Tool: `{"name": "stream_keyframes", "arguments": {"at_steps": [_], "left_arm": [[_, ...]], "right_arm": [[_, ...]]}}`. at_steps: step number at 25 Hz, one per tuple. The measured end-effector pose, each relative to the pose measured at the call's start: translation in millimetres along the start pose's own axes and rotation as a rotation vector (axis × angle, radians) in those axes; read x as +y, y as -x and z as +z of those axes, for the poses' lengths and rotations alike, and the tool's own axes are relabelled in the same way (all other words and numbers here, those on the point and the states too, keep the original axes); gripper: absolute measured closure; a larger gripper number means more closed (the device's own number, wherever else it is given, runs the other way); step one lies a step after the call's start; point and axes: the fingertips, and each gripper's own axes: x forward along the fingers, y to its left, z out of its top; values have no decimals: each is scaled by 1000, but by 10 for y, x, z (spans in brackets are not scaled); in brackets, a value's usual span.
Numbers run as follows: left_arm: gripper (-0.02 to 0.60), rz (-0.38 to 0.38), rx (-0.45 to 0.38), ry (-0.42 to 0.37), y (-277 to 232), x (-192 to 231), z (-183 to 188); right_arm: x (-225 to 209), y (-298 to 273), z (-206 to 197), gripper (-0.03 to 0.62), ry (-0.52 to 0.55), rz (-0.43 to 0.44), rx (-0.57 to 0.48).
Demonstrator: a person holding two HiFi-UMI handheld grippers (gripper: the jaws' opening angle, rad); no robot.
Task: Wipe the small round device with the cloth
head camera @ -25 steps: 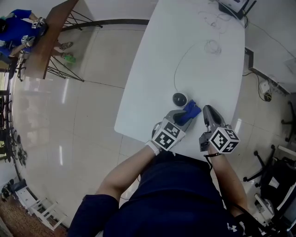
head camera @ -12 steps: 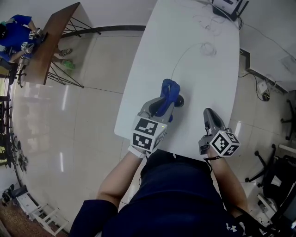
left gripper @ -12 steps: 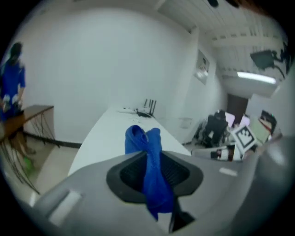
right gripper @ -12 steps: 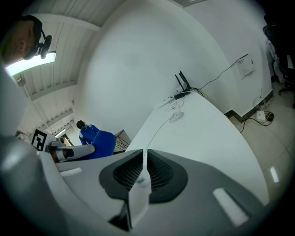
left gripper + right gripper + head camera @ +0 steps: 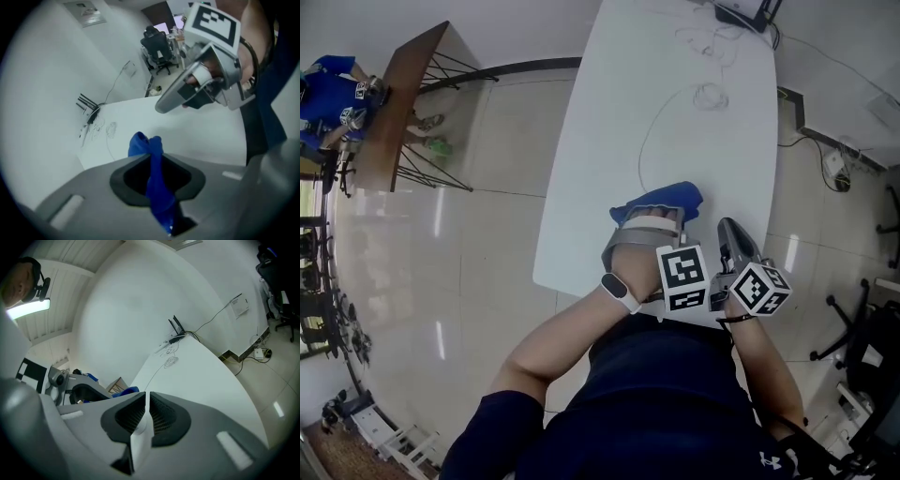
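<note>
The left gripper [image 5: 656, 214] is seen clenched on the blue cloth [image 5: 680, 197], its jaws having just been closing with the fabric pinched between them; since a second ago the hand has been rolled over, and the cloth, then lying at 3 o'clock of the small round device, has been carried across onto it; the device is no longer seen, presumably covered where the cable [image 5: 643, 141] arrives from 12 o'clock across the table [image 5: 722, 159]; wiping is judged to be just beginning; at 4 o'clock of the cloth the right gripper [image 5: 727, 228] is held closed on nothing, clear of the device.
</note>
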Motion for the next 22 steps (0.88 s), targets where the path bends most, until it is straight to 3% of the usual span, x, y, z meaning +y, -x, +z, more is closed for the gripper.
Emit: {"name": "stream_keyframes", "arguments": {"at_steps": [2,5,13,15,18,20,22], "left_arm": [[511,16,9,-24,-26,-82,85],[514,27,-58,68,71,-105,191],[520,-75,-525,646,792,260,149],[522,-113,-686,814,994,414,62],[525,-261,-955,1070,1319,595,-55],[526,-377,-1120,1176,1519,674,-121],[528,-500,-1270,1232,1713,700,-164]], "right_arm": [[-42,7,20,560,-3,-8,-6],[-77,21,24,560,-25,0,-2],[266,47,197,559,-45,175,-58],[433,23,222,556,-47,271,-49],[759,25,213,506,-109,490,-8],[994,71,235,434,-163,657,24],[1205,132,277,339,-195,804,61]]}}
